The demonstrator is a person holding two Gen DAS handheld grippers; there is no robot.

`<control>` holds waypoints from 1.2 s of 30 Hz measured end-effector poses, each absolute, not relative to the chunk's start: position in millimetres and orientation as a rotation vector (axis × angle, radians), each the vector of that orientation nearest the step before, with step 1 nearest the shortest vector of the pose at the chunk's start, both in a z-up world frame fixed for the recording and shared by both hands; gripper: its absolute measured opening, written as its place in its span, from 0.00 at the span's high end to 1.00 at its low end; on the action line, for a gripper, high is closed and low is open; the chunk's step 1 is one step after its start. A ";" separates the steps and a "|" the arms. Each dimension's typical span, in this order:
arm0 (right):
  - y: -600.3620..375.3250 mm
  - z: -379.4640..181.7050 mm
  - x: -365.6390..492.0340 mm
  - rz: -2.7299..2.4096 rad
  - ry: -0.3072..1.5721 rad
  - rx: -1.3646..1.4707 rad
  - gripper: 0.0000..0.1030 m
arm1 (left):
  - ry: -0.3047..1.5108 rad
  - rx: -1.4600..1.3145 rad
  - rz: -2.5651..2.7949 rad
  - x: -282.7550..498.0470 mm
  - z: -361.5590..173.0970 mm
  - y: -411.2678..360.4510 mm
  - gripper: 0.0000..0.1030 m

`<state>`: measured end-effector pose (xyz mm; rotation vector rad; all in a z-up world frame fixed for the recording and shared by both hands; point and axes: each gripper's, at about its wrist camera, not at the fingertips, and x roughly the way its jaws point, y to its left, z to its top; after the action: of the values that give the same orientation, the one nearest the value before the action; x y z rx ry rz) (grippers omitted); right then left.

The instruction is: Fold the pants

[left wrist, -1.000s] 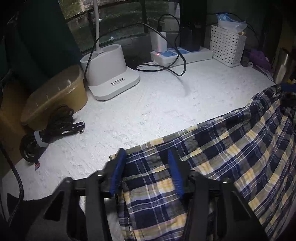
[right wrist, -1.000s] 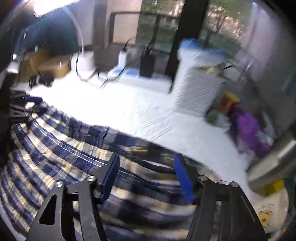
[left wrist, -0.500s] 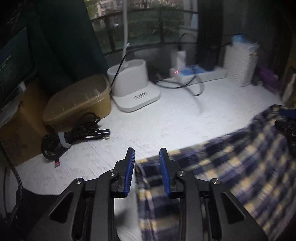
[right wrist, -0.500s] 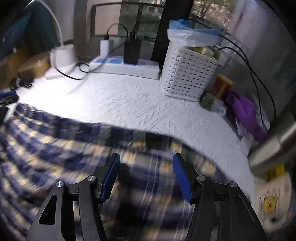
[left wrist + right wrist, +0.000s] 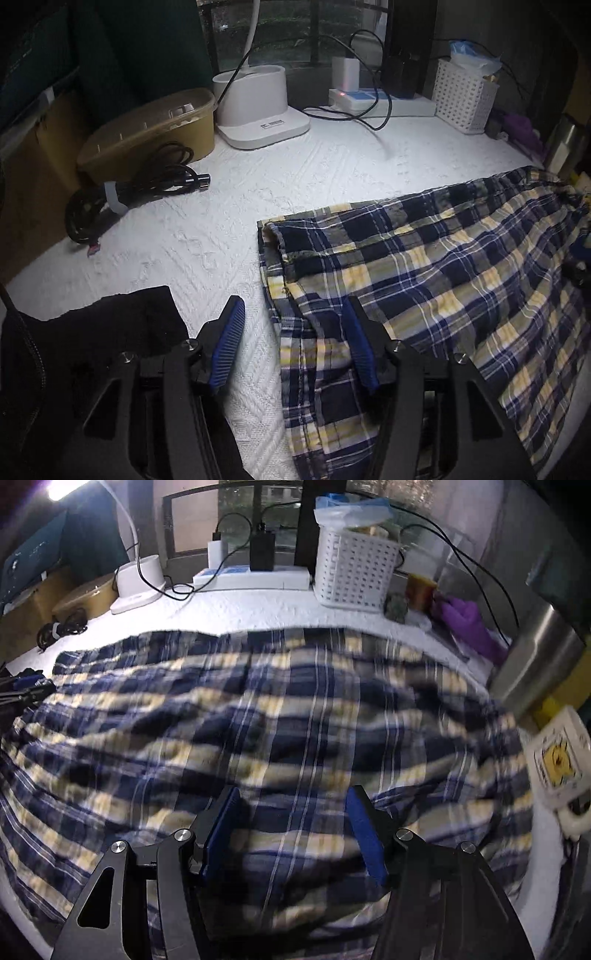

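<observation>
Nearest the front counter edge, the left tongs were opening, blue pads apart, one over bare cover and one over the hem of the pants; nothing gripped. The right tongs stood about half open above the plaid cloth, pads clear of it, though blur hid the detail.

The pants lay spread across the right half of the counter, one layer doubled over another along the left edge. Judged: a first fold looked laid down and released; further folds and tidying remained.

A black cloth sat at the near left corner. Farther back: coiled cable, tan tub, lamp base, power strip, white basket along the window edge. Dim room; white textured cover.
</observation>
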<state>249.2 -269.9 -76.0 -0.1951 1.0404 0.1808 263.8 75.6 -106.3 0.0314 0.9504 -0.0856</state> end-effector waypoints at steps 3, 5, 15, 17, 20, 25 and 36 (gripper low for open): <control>-272.4 -76.8 242.2 0.158 1.031 -0.169 0.40 | 0.926 0.019 -0.118 259.4 -107.5 76.8 0.66; -272.2 -77.0 237.9 0.142 1.025 -0.169 0.40 | 0.915 0.010 -0.146 256.6 -107.5 78.9 0.91; -280.3 -76.6 219.5 0.059 1.016 -0.124 0.40 | 0.883 -0.017 -0.130 262.5 -99.6 86.3 0.96; -283.0 -75.9 215.4 0.037 1.017 -0.122 0.40 | 0.886 -0.024 -0.129 265.4 -99.4 87.6 0.96; -289.4 -74.1 204.9 0.004 1.022 -0.120 0.40 | 0.893 -0.046 -0.122 268.2 -95.0 89.9 0.93; -299.1 -69.5 185.0 -0.015 1.030 -0.126 0.40 | 0.813 -0.076 -0.090 248.9 -64.3 97.5 0.71; -315.8 -41.0 141.3 0.145 0.966 -0.002 0.25 | 0.887 -0.045 -0.462 143.6 -59.4 -15.7 0.53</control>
<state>141.3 -315.8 -41.0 -0.0023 0.9660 0.1446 143.6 -15.7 -59.4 -0.0448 0.8870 -0.4623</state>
